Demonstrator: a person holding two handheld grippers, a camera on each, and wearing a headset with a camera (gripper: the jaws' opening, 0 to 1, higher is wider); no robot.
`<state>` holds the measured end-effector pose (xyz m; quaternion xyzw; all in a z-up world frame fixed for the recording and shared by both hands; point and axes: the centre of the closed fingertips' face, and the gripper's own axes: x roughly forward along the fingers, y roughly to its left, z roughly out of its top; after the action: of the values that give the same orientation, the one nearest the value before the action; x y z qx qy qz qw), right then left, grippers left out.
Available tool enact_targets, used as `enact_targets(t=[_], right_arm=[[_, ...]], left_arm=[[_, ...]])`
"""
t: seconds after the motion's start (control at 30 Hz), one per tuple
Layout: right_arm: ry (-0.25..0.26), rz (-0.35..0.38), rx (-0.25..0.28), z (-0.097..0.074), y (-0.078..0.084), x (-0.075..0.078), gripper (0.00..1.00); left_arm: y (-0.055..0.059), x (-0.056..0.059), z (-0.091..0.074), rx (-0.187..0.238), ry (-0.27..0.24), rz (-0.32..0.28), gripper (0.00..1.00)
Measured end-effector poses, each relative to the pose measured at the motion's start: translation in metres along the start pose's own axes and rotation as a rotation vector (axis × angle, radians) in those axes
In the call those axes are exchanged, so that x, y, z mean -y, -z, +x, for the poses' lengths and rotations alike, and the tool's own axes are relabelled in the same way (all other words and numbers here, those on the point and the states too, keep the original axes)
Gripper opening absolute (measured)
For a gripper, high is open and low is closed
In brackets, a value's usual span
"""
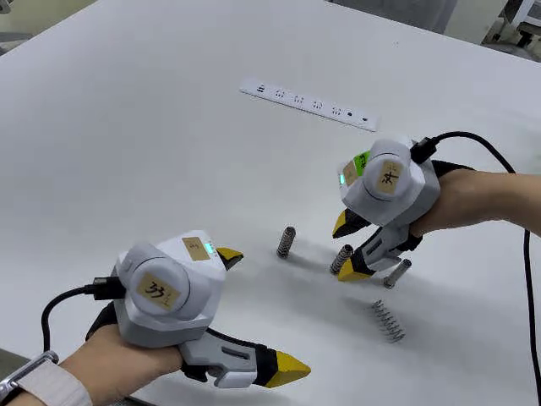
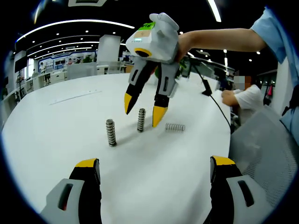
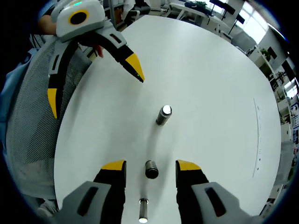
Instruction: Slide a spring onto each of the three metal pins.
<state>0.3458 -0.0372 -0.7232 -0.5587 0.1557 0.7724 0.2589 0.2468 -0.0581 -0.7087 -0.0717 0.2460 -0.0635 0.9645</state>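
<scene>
Table (image 1: 127, 169), white; power strip (image 1: 308, 103) at top. Two sprung pins (image 1: 286, 242) centre; bare pin (image 1: 396, 273), loose spring (image 1: 388, 320) lower right. Left gripper (image 1: 263, 310), right gripper (image 1: 345, 249) released, empty. Ceiling lights (image 2: 214, 9), top of left gripper view.

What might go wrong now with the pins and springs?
1. The right gripper has its open fingers either side of a spring-covered upright metal pin; a careless move might tip it.
2. The bare metal pin sits close beside one yellow fingertip and might get bumped.
3. The loose coiled metal spring lies sideways on the white table and may roll when grabbed.
</scene>
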Motion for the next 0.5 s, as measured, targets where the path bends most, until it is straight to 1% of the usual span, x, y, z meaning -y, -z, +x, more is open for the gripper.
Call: enact_targets(t=[0.13, 0.17, 0.23, 0.27, 0.3, 0.33, 0.37, 0.4, 0.5], right_arm=[[0.037, 0.038, 0.062, -0.003, -0.003, 0.003, 0.66], [0.048, 0.042, 0.073, -0.003, -0.003, 0.004, 0.72], [0.074, 0.062, 0.088, -0.006, -0.003, 0.006, 0.81], [0.110, 0.077, 0.098, -0.008, -0.003, 0.010, 0.88], [0.135, 0.091, 0.104, -0.009, -0.002, 0.014, 0.93], [0.144, 0.094, 0.110, -0.010, -0.001, 0.016, 0.99], [0.155, 0.093, 0.113, -0.011, 0.000, 0.016, 0.98], [0.169, 0.117, 0.117, -0.013, 0.003, 0.017, 0.99], [0.174, 0.145, 0.140, -0.017, 0.006, 0.015, 0.99]], left_arm=[[-0.001, 0.000, 0.000, 0.005, -0.004, 0.000, 1.00], [-0.001, 0.000, 0.000, 0.004, -0.005, 0.001, 1.00], [-0.001, -0.001, 0.000, 0.004, -0.006, 0.002, 1.00], [-0.001, -0.001, 0.000, 0.003, -0.006, 0.002, 1.00], [-0.001, -0.001, 0.000, 0.003, -0.007, 0.004, 1.00], [-0.001, -0.001, 0.000, 0.003, -0.008, 0.006, 1.00], [-0.002, 0.000, 0.000, 0.003, -0.008, 0.008, 1.00], [-0.002, 0.000, 0.000, 0.003, -0.007, 0.009, 1.00], [-0.002, 0.000, 0.000, 0.000, -0.009, 0.010, 1.00]])
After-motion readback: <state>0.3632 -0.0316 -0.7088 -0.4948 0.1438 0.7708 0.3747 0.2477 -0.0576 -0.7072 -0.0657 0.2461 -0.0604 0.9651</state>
